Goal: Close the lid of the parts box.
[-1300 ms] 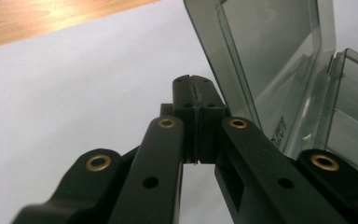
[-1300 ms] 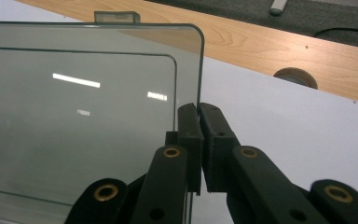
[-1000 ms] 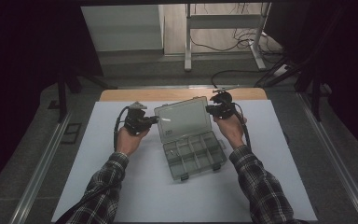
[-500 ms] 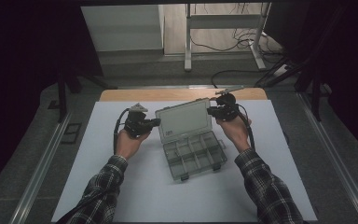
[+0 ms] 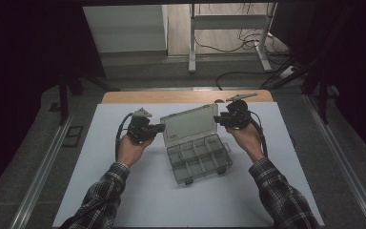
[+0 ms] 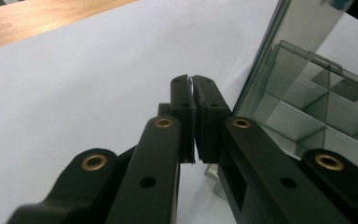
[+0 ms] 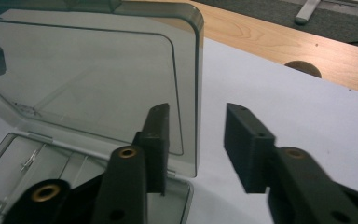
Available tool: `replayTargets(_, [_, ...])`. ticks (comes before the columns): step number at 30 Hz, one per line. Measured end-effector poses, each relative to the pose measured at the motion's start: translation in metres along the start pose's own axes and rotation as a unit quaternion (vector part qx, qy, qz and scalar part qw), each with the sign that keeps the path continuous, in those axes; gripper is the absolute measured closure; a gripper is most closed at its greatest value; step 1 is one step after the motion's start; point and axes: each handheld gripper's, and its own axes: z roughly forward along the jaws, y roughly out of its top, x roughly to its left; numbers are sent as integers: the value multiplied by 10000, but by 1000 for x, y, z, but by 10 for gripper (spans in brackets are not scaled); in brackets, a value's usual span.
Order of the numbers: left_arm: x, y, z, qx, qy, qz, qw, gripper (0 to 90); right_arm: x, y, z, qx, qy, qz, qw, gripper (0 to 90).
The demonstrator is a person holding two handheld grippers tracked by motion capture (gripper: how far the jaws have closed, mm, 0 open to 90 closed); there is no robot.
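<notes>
Box lid (image 7: 88, 79) stands up just left of your right tongs (image 7: 196, 140), which have just been opening, nothing between them. Your left tongs (image 6: 193, 116) are squeezed together, holding nothing, beside the lid's other end.

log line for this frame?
box: lid up | left gripper: shut, beside lid | right gripper: opening, lid edge between fingers

Wooden table (image 5: 124, 97), white sheet (image 5: 100, 191) over it, compartment box (image 5: 198, 157) on the sheet (lid raised)
</notes>
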Motion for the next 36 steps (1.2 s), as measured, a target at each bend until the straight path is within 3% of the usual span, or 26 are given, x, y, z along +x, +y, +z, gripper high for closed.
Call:
replayTargets(9, [-9,-2,-5,-15,-26,14,10000,867,9,-9,-11,-26,104,-241,9997,296])
replayTargets(16, [-17,-3,-10,-55,-77,41,9999,867,17,-21,-19,-23,413,-338,9986,86])
replayTargets(25, [-30,-5,-12,-34,-189,112,9998,862,26,-36,-36,-244,641,-575,9960,31])
replayTargets(36, [-43,-11,-18,-9,-315,152,9994,860,37,-54,-49,-172,746,-873,9932,18])
